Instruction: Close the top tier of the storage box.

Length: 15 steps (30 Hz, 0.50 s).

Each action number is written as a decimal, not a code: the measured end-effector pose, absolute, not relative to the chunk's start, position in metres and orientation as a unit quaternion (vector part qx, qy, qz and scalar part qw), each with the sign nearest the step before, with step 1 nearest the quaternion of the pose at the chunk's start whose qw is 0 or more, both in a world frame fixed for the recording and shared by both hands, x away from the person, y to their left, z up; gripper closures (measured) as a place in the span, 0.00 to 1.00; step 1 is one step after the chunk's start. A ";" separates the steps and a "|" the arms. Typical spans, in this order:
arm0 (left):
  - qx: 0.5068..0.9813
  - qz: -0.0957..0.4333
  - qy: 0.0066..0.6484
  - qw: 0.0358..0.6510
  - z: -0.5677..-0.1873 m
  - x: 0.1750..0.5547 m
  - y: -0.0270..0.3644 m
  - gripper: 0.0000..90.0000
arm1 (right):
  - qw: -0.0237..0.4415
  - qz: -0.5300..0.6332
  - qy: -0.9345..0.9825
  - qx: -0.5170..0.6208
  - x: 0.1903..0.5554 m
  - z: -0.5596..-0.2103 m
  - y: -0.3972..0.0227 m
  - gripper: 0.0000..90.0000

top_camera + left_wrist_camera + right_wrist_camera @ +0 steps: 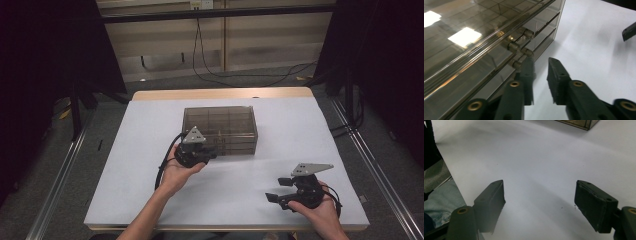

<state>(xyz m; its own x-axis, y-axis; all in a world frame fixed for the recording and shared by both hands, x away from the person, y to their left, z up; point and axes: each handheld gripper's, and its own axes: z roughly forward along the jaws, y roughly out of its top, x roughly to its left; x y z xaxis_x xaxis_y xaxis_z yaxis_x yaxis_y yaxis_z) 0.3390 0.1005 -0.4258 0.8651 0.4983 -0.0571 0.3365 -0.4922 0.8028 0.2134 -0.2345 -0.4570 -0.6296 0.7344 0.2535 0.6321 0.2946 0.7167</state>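
A smoky translucent drawer box (220, 127) stands in the middle of the white table (150, 190). My left gripper (211, 151) is at the box's front face, held by a hand. In the left gripper view the box (474, 50) shows small round drawer knobs (513, 46), and my left gripper (540, 61) has a narrow gap between its jaws with only table showing in it; the left fingertip (527, 67) is right beside the lowest knob (517, 65). My right gripper (276, 189) rests at the front right, open wide (540, 185) over bare table, nothing between its fingers.
The box's near corner (579, 123) shows at the top of the right gripper view. A jaw of the right gripper (629, 31) shows at the right edge of the left gripper view. The table's front edge (210, 227) lies close to both hands. Cables (215, 75) lie on the floor behind.
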 end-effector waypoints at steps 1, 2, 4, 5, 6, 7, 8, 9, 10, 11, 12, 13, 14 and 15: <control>0.859 0.093 0.243 0.441 -0.425 0.338 0.103 0.78 | 0.062 0.417 0.802 0.423 0.214 -0.457 -0.235 0.27; 0.858 0.091 0.242 0.444 -0.424 0.337 0.106 0.75 | 0.062 0.419 0.800 0.426 0.213 -0.456 -0.235 0.27; 0.856 0.094 0.242 0.447 -0.421 0.334 0.111 0.72 | 0.065 0.424 0.796 0.427 0.213 -0.455 -0.236 0.26; 0.856 0.096 0.243 0.447 -0.420 0.333 0.114 0.70 | 0.065 0.425 0.796 0.427 0.213 -0.455 -0.237 0.26; 0.854 0.094 0.243 0.450 -0.419 0.331 0.116 0.69 | 0.067 0.425 0.795 0.426 0.213 -0.455 -0.238 0.26; 0.852 0.087 0.243 0.455 -0.418 0.330 0.119 0.67 | 0.068 0.426 0.794 0.429 0.213 -0.454 -0.238 0.26; 0.851 0.088 0.245 0.456 -0.416 0.328 0.121 0.65 | 0.068 0.426 0.793 0.430 0.213 -0.454 -0.238 0.26; 0.851 0.090 0.244 0.456 -0.415 0.326 0.122 0.62 | 0.069 0.427 0.792 0.430 0.213 -0.454 -0.239 0.26; 0.851 0.095 0.244 0.454 -0.413 0.324 0.124 0.58 | 0.069 0.429 0.790 0.432 0.213 -0.454 -0.239 0.26; 0.847 0.088 0.249 0.461 -0.412 0.321 0.125 0.54 | 0.067 0.429 0.789 0.435 0.213 -0.454 -0.239 0.26; 0.847 0.088 0.249 0.462 -0.410 0.320 0.127 0.49 | 0.070 0.431 0.789 0.432 0.213 -0.454 -0.240 0.26; 0.849 0.096 0.246 0.458 -0.409 0.318 0.129 0.46 | 0.070 0.430 0.788 0.436 0.213 -0.454 -0.240 0.26; 0.848 0.099 0.247 0.458 -0.409 0.316 0.130 0.43 | 0.070 0.431 0.787 0.436 0.213 -0.453 -0.240 0.26; 0.850 0.106 0.246 0.454 -0.408 0.314 0.132 0.38 | 0.070 0.432 0.785 0.438 0.213 -0.453 -0.241 0.26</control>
